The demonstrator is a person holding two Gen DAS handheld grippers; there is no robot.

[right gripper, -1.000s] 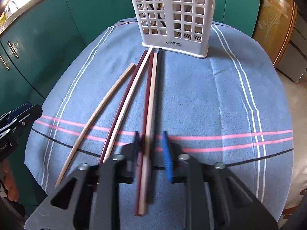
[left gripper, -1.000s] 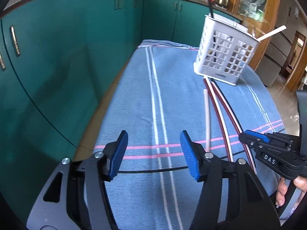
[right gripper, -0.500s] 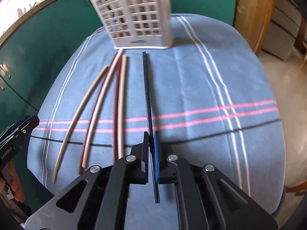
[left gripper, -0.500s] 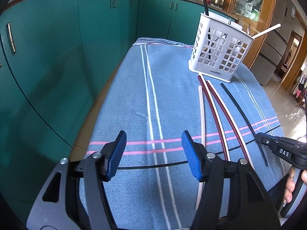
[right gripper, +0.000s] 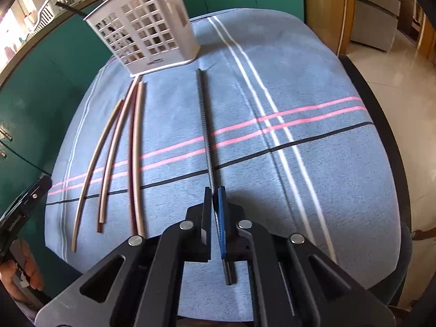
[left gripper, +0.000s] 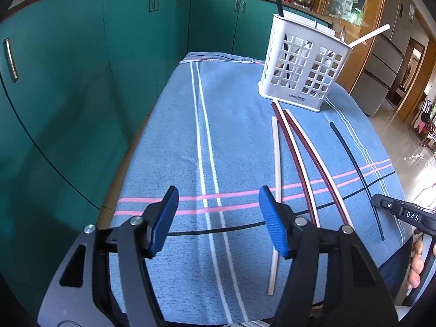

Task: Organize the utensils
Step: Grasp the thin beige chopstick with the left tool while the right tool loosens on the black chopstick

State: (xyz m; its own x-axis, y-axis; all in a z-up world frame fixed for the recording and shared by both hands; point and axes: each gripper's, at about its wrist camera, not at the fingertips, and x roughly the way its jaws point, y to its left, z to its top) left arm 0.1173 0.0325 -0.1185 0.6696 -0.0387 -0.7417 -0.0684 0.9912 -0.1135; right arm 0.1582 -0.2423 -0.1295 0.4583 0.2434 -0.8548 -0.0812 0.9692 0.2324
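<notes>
A white slotted utensil basket (left gripper: 302,73) stands at the far end of the blue cloth, also in the right wrist view (right gripper: 147,35); a black stick and a white stick poke out of it. My right gripper (right gripper: 215,199) is shut on a black chopstick (right gripper: 203,114), held near its near end, apart from the others; it also shows in the left wrist view (left gripper: 351,160). Several pale and dark red chopsticks (right gripper: 120,147) lie side by side left of it (left gripper: 297,152). My left gripper (left gripper: 218,212) is open and empty above the cloth's near left part.
The table under the blue striped cloth (left gripper: 218,136) has teal cabinets (left gripper: 81,81) close on its left and behind. Tiled floor (right gripper: 403,81) lies to the right. The left gripper's body shows at the right wrist view's left edge (right gripper: 21,209).
My right gripper closed on the black chopstick and carried it to the right, away from the other chopsticks. The left gripper stayed open and barely moved.
</notes>
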